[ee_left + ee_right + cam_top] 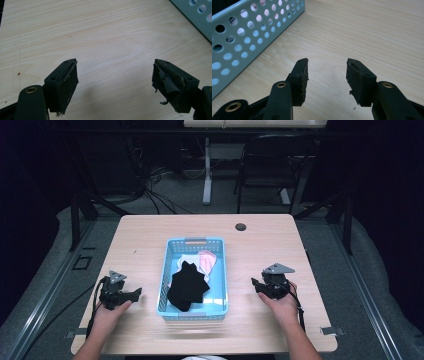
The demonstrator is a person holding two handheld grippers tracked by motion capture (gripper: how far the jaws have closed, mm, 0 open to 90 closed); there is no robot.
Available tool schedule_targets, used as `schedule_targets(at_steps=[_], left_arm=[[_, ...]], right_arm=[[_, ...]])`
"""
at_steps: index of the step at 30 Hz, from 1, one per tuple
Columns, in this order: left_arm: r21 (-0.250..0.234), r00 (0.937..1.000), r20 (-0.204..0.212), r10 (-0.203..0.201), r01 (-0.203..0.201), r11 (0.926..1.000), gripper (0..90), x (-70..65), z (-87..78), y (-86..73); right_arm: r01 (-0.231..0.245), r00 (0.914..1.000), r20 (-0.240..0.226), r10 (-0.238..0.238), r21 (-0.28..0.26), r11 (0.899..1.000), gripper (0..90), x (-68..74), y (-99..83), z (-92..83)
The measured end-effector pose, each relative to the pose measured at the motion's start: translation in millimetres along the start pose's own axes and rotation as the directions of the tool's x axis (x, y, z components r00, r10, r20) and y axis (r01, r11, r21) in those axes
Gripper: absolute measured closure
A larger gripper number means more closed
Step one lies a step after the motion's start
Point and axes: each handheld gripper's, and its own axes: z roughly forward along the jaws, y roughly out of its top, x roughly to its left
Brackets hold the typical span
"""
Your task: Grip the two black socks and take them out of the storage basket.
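Both grippers [115, 82] [327, 77] wide apart, empty

Left gripper [115, 75] fingers [67, 82] spread over bare table [100, 32], basket [200, 15] corner beside.

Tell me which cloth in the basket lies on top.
The black cloth: it lies over the white cloth and beside the pink cloth, toward the basket's near end.

Pretty dark room, only the light wood table [150, 227] is well lit. Grey carpet floor [175, 200] behind it, a black chair [267, 162], a white desk leg [207, 170] and a mess of cables [150, 185].
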Motion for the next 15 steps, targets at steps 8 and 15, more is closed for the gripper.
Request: schedule_targets(at_steps=[8, 15], left_arm=[[0.002, 1.0, 0.0, 0.003, -0.003, 1.0, 20.8, -0.3, 0.2, -0.2], [0.004, 1.0, 0.003, 0.004, -0.004, 1.0, 20.8, -0.7, 0.1, -0.2]], right_arm=[[-0.027, 0.9996, 0.006, 0.027, -0.027, 0.999, 52.7, -2.8, 0.2, -2.3], [-0.027, 0.9996, 0.002, 0.027, -0.03, 0.999, 52.4, -3.3, -0.5, -2.5]])
